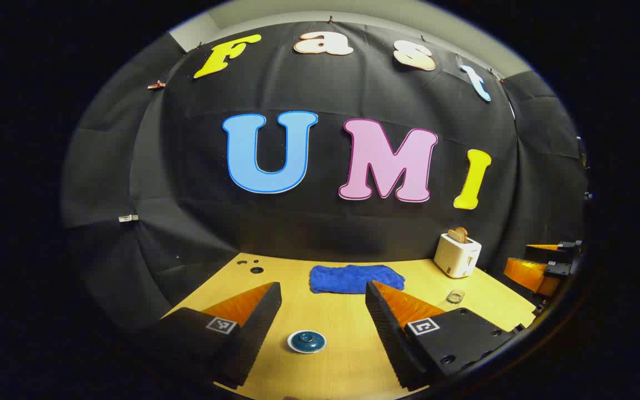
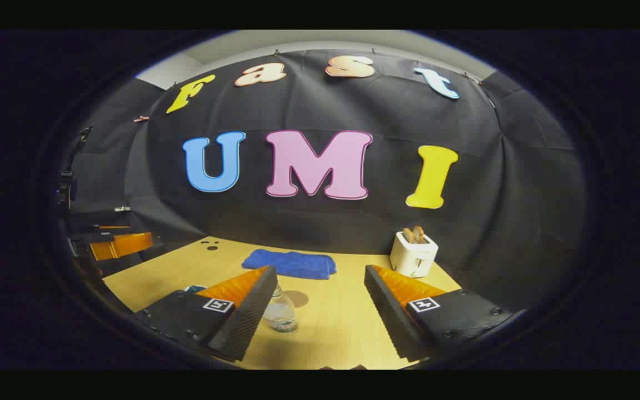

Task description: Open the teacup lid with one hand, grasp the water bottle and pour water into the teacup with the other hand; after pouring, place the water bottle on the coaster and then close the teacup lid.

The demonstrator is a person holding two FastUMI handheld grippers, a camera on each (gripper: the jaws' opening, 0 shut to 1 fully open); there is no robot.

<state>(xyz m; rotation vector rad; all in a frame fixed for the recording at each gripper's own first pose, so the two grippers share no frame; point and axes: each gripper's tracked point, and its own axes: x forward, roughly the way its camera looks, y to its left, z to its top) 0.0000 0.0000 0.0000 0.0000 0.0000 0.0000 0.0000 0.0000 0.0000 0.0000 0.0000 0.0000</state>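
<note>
A dark teal teacup with its lid on stands on the wooden table, seen from above between the wide-apart fingers of my left gripper, which is open and holds nothing. A sliver of the cup peeks past my right gripper's left finger. The small clear water bottle stands upright, partly behind that finger; my right gripper is open around empty air, not touching it. What looks like the same bottle shows small and clear in front of the toaster.
A folded blue towel lies at the back middle of the table. A white toaster with bread slices stands at the back right. The other gripper's orange fingers show at the edges.
</note>
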